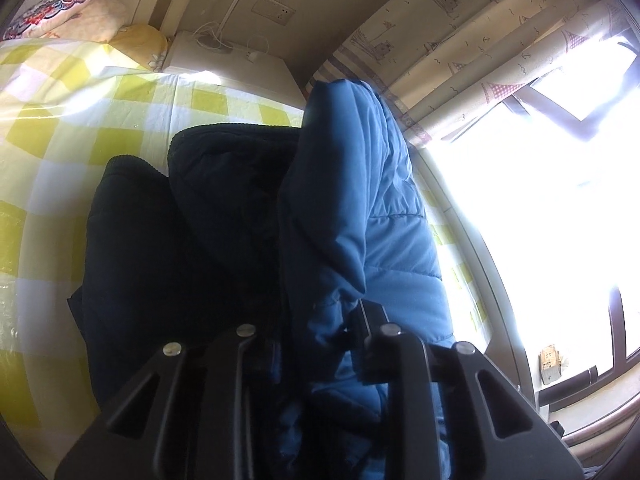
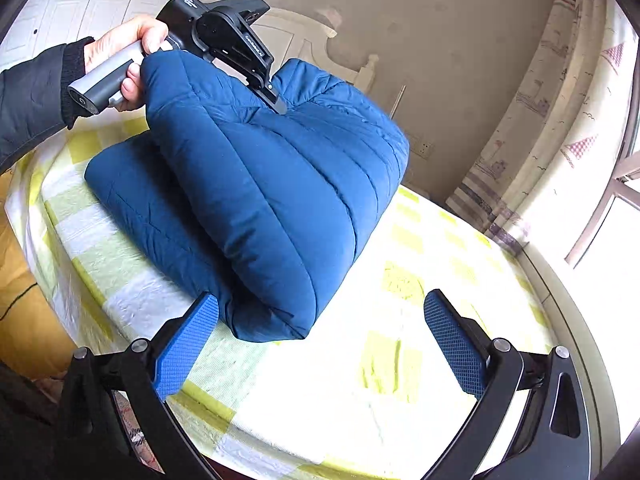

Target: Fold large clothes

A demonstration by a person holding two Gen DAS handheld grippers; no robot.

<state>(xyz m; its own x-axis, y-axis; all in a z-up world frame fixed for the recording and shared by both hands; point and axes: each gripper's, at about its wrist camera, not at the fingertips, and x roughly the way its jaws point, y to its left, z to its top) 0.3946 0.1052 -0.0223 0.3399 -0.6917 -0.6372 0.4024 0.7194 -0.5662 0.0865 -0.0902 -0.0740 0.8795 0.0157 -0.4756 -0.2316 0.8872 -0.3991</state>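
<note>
Jacket: the blue jacket (image 2: 260, 184) is lain half-folded on the bed (image 2: 400, 360).
Left tool (image 2: 276, 106): clamped on its raised upper edge.
Right tool (image 2: 320, 340): spread wide, empty, just beside the near corner.

Left tool (image 2: 276, 102) pinches the blue jacket (image 2: 272, 200); right tool (image 2: 320, 340) gapes empty.

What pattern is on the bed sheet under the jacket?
Yellow and white checks on the sheet; clearest in the right wrist view, beside the blue jacket.

The left gripper's (image 1: 316, 344) fingertips are buried in the blue quilted puffer jacket's (image 1: 360, 216) folds; glare whites out the window (image 1: 540, 208).
</note>
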